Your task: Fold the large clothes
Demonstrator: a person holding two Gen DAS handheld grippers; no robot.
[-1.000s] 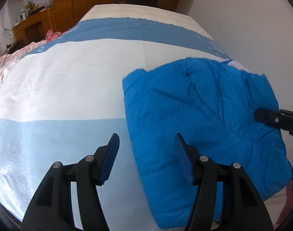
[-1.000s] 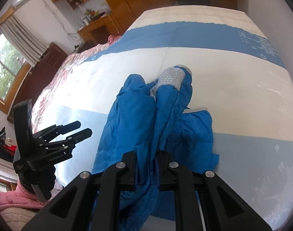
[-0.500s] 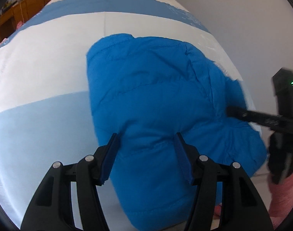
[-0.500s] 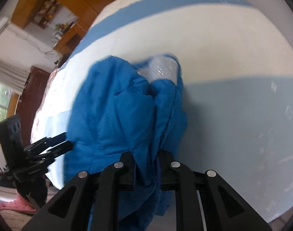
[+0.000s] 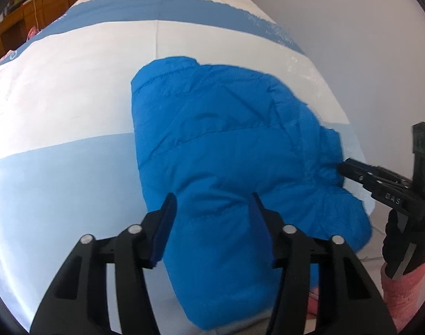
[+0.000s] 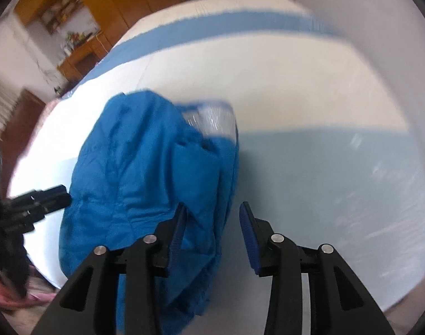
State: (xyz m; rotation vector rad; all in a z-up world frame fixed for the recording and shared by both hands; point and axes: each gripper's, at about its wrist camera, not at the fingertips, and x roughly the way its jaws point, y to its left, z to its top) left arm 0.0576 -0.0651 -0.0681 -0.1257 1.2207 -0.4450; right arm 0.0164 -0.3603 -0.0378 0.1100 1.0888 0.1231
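A bright blue puffy jacket (image 5: 226, 139) lies folded on the bed (image 5: 73, 83), near its front edge. My left gripper (image 5: 214, 209) hovers low over the jacket's near part with its jaws closing. Jacket fabric sits between them, and the pads do not visibly press it. My right gripper (image 6: 212, 220) is at the jacket's (image 6: 134, 167) right edge with its jaws opening. The fold's edge lies by the left finger, with no grip on it. Silver lining (image 6: 209, 117) shows at the far end. Each gripper appears in the other's view: right gripper (image 5: 352, 167), left gripper (image 6: 53, 195).
The bed cover (image 6: 324, 167) has white, pale blue and darker blue bands. A plain wall (image 5: 366, 55) runs along the bed's right side. Wooden cabinets and a desk (image 6: 81, 53) stand beyond the far left. A pink sleeve (image 5: 399, 293) shows behind the right gripper.
The right jaws have opened and let go of the jacket fold they pinched. Both grippers dropped closer to the jacket. The left jaws moved over its near part and narrowed a little.
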